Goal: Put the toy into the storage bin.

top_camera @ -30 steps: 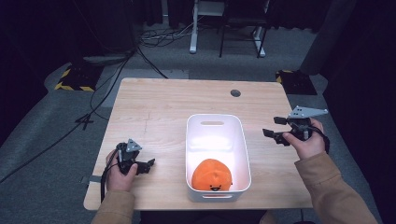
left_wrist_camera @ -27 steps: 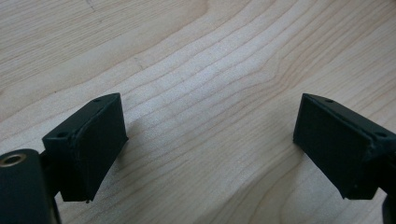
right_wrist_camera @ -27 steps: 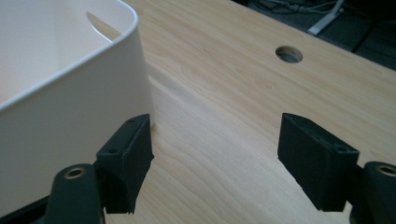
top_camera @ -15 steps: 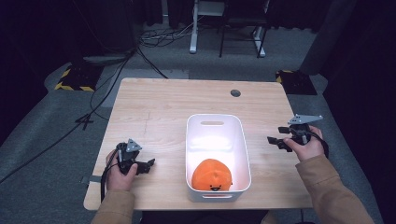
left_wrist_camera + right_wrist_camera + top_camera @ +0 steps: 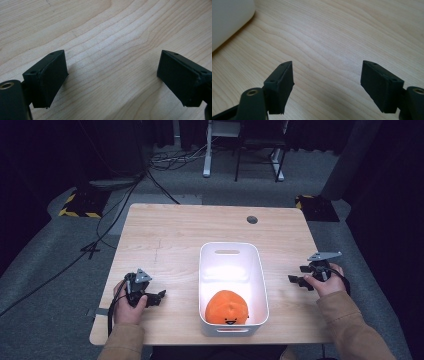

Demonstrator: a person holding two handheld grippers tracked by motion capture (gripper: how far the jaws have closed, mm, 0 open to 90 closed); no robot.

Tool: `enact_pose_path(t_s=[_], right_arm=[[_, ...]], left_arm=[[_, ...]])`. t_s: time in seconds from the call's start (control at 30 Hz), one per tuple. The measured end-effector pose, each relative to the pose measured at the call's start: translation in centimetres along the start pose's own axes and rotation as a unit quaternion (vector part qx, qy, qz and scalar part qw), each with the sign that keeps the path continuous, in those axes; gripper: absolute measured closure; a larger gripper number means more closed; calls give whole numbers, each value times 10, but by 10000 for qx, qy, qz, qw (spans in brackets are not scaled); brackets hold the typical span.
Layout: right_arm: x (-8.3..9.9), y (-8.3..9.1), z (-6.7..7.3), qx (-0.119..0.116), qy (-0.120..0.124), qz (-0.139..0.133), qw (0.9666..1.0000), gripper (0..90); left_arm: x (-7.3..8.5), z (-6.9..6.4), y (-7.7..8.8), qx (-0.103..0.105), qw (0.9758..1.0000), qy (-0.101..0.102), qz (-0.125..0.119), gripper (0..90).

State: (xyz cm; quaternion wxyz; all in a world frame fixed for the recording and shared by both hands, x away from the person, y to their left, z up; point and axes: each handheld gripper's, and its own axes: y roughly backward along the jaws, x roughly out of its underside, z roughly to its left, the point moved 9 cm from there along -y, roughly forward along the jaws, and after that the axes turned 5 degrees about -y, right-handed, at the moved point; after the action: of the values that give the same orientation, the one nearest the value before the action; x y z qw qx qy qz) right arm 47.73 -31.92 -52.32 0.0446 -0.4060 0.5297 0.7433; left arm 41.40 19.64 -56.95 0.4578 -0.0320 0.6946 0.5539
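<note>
A white tub (image 5: pixel 207 270) stands on the wooden table (image 5: pixel 170 235), right of centre. An orange plush toy (image 5: pixel 227 307) with a small black smile lies in its near end. My left gripper (image 5: pixel 159 297) rests low on the table left of the tub, held in a hand. In the left gripper view, that gripper (image 5: pixel 112 75) is open over bare wood. My right gripper (image 5: pixel 299 276) sits near the table's right edge, pointing toward the tub. It (image 5: pixel 327 85) is open with nothing between its black jaws, and the tub's wall (image 5: pixel 229 17) shows at the upper left.
A dark round grommet (image 5: pixel 252 219) sits in the table near the far edge. Cables (image 5: pixel 125 195) run over the grey floor beyond the table. Desk legs (image 5: pixel 207 150) and a black-and-yellow striped base (image 5: pixel 77 205) stand farther back.
My right gripper has come down and toward the near edge, settling low over the table to the right of the tub. The left gripper and the toy have stayed where they were.
</note>
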Motion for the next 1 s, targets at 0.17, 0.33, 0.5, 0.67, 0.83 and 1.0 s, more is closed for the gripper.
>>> enact_pose_path(t_s=[0.17, 0.33, 0.5, 0.67, 0.83, 1.0], right_arm=[[10, -6, -1, -26, -38, 49, 10000, 268], [23, -10, -3, -37, -49, 98, 9999, 268], [32, -13, -3, -40, 5, 93, 9999, 267], [36, -15, -1, 42, 122, -123, 9998, 248], [35, -24, 0, 84, 326, -555, 9979, 135], [36, -23, 1, 36, 384, -549, 9977, 134]], left_arm=[[0, 0, 0, 1, 10000, 1, 0, 99], [0, 0, 0, 0, 10000, -2, -1, 99], [0, 0, 0, 2, 10000, -1, -1, 98], [0, 0, 0, -5, 10000, -5, -3, 99], [0, 0, 0, 6, 10000, 1, 1, 99], [0, 0, 0, -3, 10000, -3, -2, 99]])
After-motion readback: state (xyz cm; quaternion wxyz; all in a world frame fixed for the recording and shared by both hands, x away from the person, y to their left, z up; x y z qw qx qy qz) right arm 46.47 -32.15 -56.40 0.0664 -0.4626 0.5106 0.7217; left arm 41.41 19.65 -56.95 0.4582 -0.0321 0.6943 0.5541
